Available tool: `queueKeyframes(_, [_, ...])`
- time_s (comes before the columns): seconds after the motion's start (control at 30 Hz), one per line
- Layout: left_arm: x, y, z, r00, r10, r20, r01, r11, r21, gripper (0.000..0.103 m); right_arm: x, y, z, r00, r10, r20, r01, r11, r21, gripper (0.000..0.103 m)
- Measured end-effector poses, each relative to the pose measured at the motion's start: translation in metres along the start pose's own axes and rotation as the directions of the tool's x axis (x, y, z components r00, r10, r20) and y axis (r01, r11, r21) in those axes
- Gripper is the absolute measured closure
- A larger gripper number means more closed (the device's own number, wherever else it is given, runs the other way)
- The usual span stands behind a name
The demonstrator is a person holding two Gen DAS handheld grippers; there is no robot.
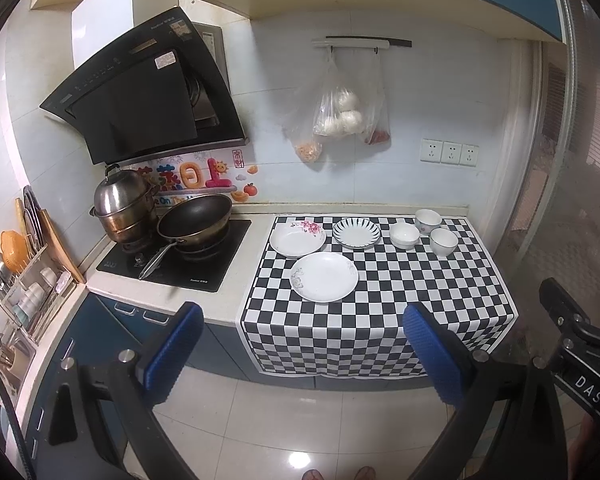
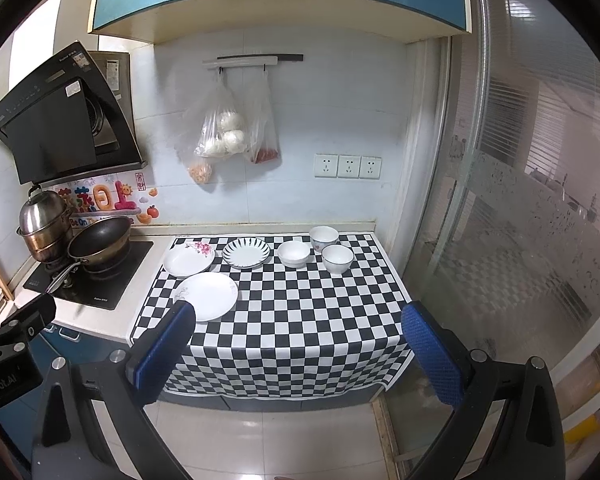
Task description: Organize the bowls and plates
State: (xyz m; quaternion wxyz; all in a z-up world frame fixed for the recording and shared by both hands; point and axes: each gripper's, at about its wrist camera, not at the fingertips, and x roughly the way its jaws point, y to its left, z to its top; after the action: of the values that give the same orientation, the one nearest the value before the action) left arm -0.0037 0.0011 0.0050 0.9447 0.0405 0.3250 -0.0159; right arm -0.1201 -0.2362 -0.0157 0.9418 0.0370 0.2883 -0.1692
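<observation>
From the left wrist view, the dish rack (image 1: pixel 28 292) at the far left edge is cut off and its contents run together. The left gripper (image 1: pixel 302 354) hangs above the floor, short of the counter, its blue pads wide apart and holding nothing. On the checkered cloth (image 1: pixel 380 312) sit three plates: a pink-flowered plate (image 1: pixel 298 239) far left, a striped plate (image 1: pixel 356 233) to its right, and a plain white plate (image 1: pixel 324 277) nearer. Right of them stand a white bowl (image 1: pixel 404 235), a patterned bowl (image 1: pixel 428 221) and a rimmed bowl (image 1: pixel 443 241).

From the right wrist view, the right gripper (image 2: pixel 296 354) is likewise spread wide and empty, its left finger (image 2: pixel 166 354) covering the near edge of the white plate. A wok (image 2: pixel 100 242) and steamer pot (image 2: pixel 44 224) sit on the stove (image 2: pixel 96 280) at left; frosted glass (image 2: pixel 520 220) closes the right side.
</observation>
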Motion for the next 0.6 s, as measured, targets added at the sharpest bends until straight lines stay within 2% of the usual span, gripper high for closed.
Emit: queueKeyframes(0.6, [-0.0018, 0.0011, -0.0012, 1.000, 0.000, 0.001, 0.000, 1.000, 0.001, 0.001, -0.0003, -0.0008, 0.0032, 1.000, 0.007, -0.005, -0.007, 1.000, -0.002, 0.000])
